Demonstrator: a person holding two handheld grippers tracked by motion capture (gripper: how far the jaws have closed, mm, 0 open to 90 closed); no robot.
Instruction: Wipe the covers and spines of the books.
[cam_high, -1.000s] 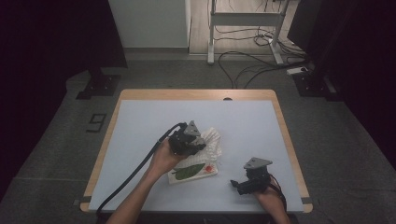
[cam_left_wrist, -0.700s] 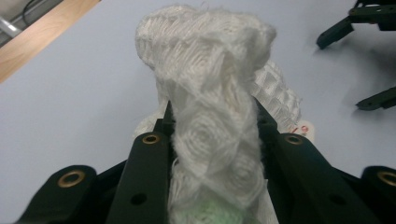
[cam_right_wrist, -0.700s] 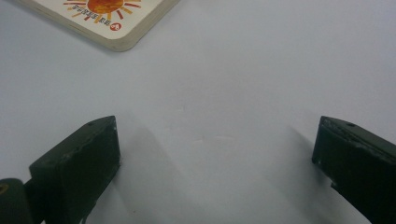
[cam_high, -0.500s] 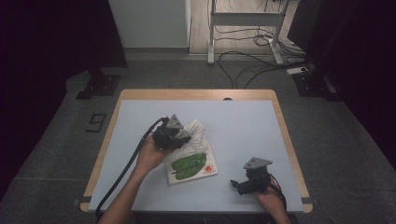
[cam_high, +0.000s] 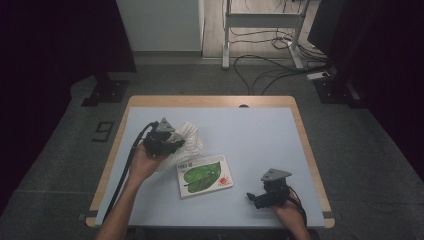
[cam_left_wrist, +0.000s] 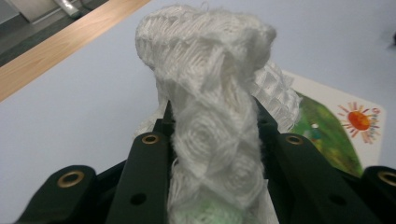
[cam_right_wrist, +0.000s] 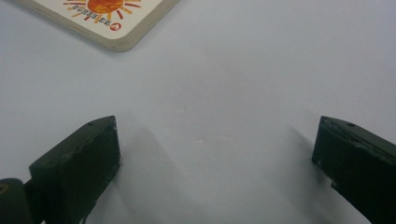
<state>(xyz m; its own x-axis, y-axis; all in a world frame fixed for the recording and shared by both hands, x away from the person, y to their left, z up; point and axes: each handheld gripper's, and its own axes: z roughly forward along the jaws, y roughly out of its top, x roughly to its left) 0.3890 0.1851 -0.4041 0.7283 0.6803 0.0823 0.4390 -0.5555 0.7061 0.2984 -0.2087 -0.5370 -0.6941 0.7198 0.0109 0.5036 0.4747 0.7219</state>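
A white knitted cloth (cam_high: 186, 141) is bunched at the left middle of the table, and my left gripper (cam_high: 172, 145) is shut on it. In the left gripper view the cloth (cam_left_wrist: 215, 135) rises in a thick fold between both black jaws. A board book (cam_high: 205, 175) with a green leaf and an orange sun lies flat just right of the cloth, its cover (cam_left_wrist: 341, 130) showing behind the fold. My right gripper (cam_high: 254, 199) rests near the front right of the table, open, with bare table between its jaws (cam_right_wrist: 215, 154). The book's corner (cam_right_wrist: 107, 23) lies ahead of it.
The pale blue table top (cam_high: 250, 135) has a wooden rim (cam_high: 210, 101). A black cable (cam_high: 122, 175) trails from the left gripper along the person's forearm to the front edge. Cables and a desk frame (cam_high: 260, 35) stand on the floor beyond.
The left hand has dragged the cloth to the left and a little away, off the book, so the whole cover is now uncovered. The right gripper has stayed where it was.
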